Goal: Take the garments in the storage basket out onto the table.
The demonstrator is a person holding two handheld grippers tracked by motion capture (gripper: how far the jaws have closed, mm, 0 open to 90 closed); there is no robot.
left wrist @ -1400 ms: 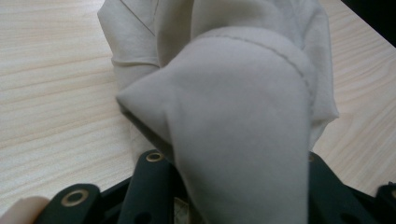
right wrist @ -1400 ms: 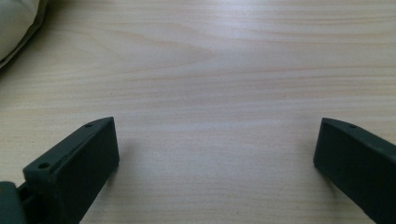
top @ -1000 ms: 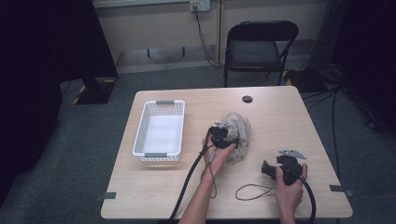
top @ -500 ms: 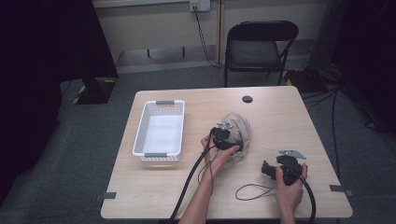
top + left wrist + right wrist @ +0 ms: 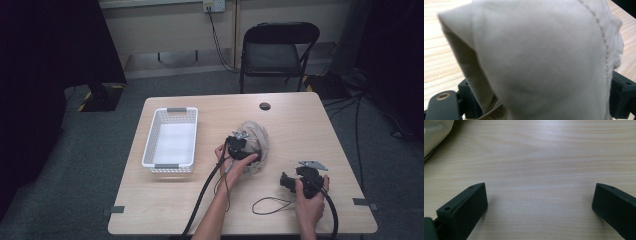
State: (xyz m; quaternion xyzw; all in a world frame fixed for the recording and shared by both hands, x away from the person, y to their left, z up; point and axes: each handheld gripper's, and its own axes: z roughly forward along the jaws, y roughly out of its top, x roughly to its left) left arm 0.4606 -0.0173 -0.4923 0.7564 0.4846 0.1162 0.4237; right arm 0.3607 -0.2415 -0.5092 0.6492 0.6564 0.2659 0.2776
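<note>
A crumpled beige cloth lies heaped at the middle of the wooden table. My left gripper is pushed into its near left side. In the left gripper view the cloth fills the space between the two black jaws of that gripper. Those jaws stand wide apart and have just been opening, with the cloth still between them. My right gripper rests near the table's front right, pointing left. Its jaws are open over bare wood with nothing between them. An edge of the cloth shows at that view's upper left.
A white plastic basket stands at the table's left, with nothing in it. A thin black cord loop lies near the front edge between my hands. A round cable hole sits near the far edge. A folding chair stands beyond the table.
Both hands and the cloth heap stay where they were. The high view is too small to show the left jaws moving.
</note>
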